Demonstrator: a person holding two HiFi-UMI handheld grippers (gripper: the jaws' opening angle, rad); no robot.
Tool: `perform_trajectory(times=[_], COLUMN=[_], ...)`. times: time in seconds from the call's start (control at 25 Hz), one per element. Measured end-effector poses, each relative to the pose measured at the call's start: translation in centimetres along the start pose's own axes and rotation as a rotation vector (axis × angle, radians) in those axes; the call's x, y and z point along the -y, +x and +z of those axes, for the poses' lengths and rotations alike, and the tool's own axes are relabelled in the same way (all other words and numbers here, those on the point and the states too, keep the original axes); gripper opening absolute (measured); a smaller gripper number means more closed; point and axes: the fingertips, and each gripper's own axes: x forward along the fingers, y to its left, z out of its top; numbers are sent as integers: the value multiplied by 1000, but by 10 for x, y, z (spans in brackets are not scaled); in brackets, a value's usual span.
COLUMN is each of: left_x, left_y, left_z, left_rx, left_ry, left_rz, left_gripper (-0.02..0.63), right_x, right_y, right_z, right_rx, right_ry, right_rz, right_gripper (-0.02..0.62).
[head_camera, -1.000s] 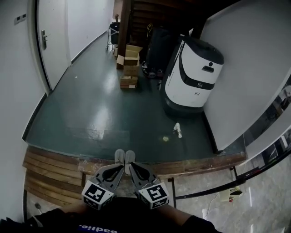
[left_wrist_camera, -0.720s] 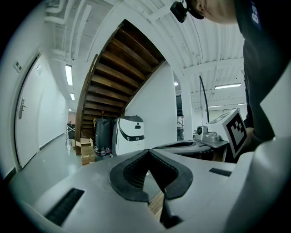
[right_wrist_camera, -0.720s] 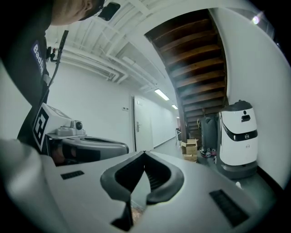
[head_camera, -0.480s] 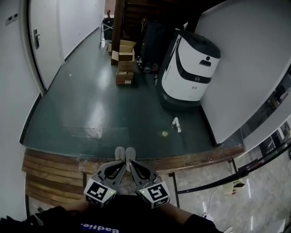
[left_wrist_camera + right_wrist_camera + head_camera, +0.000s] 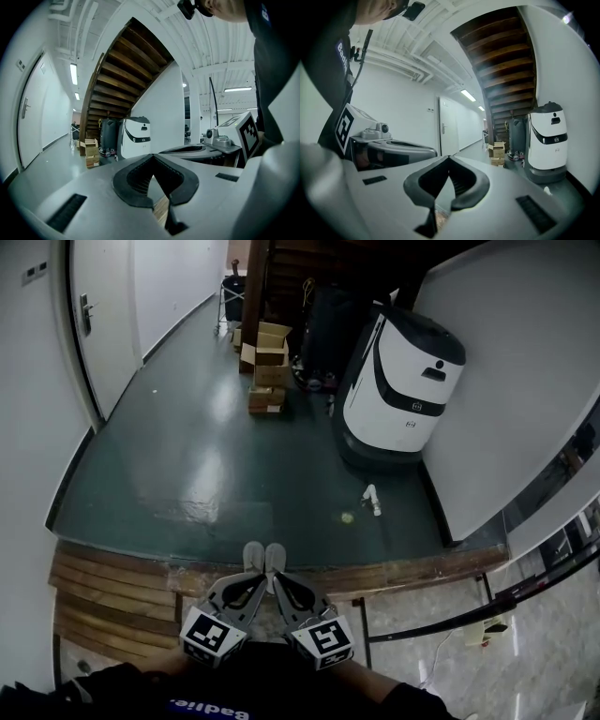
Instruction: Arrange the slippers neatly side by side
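Observation:
Two light grey slippers (image 5: pixel 263 556) lie side by side, toes pointing away, at the edge of the wooden step (image 5: pixel 112 596) where it meets the dark green floor (image 5: pixel 206 474). In the head view my left gripper (image 5: pixel 251 576) and right gripper (image 5: pixel 278 576) are held close together in front of the body, tips just short of the slippers' near ends. Both are shut with nothing between the jaws. The left gripper view shows its jaws (image 5: pixel 153 157) meeting at the tip, and the right gripper view shows the same (image 5: pixel 449 158). Neither gripper view shows the slippers.
A white and black robot (image 5: pixel 403 390) stands at the back right by a white wall. Stacked cardboard boxes (image 5: pixel 265 367) sit under the wooden staircase (image 5: pixel 122 65). A small white object (image 5: pixel 372 500) lies on the floor. A door (image 5: pixel 103 324) is on the left, a black rail (image 5: pixel 487 601) on the right.
The head view sways slightly. Both grippers stay shut and in the same place by the slippers.

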Motion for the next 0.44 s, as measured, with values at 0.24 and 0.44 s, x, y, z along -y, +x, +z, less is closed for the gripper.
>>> perform_trajectory(times=[0.24,0.44], left_x=[4,9], left_y=[-1,-3], left_z=[-1,-2], left_rx=[21,-22], left_ry=[-6,-4], left_rz=[-1,0], left_gripper=[2,2], right_x=[-3,-2], right_y=[-2,-7], right_z=[-2,-2], right_rx=[-6,-11], right_ry=[0,0], right_rz=[13,18], right_gripper=[-3,-3])
